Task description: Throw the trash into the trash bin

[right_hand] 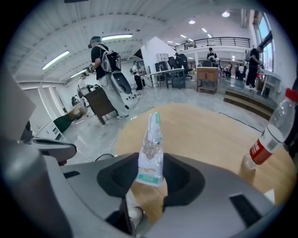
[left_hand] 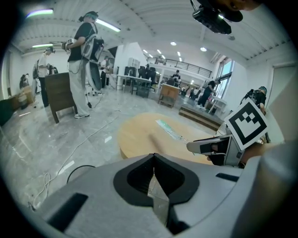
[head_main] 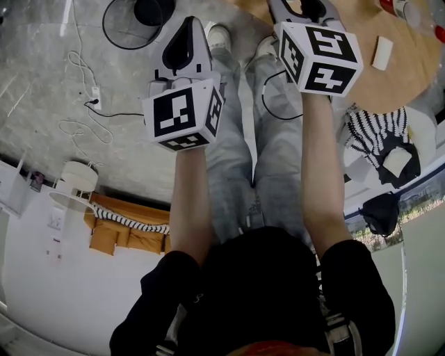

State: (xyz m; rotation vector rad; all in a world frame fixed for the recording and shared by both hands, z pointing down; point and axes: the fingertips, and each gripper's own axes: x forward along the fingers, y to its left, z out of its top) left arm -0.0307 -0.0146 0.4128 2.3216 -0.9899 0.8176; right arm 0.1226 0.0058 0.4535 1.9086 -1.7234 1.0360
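Observation:
A clear plastic wrapper (right_hand: 151, 148) with a green printed end stands upright between the jaws of my right gripper (right_hand: 150, 160), which is shut on it. In the left gripper view the wrapper (left_hand: 171, 130) shows as a pale green strip sticking out past the right gripper (left_hand: 191, 147) over the round wooden table (left_hand: 139, 137). My left gripper (left_hand: 153, 157) has its jaw tips together with nothing seen between them. In the head view the left gripper (head_main: 189, 24) hangs over the grey floor. The right gripper (head_main: 309, 7) reaches the table edge (head_main: 361, 97). A black round rim (head_main: 132, 24), perhaps the bin, lies on the floor ahead left.
A plastic bottle (right_hand: 271, 134) with a red label stands on the table at the right, and a small white piece (head_main: 382, 52) lies there too. White cables (head_main: 83, 104) trail over the floor at the left. Other people (left_hand: 84, 65) and desks stand farther back in the hall.

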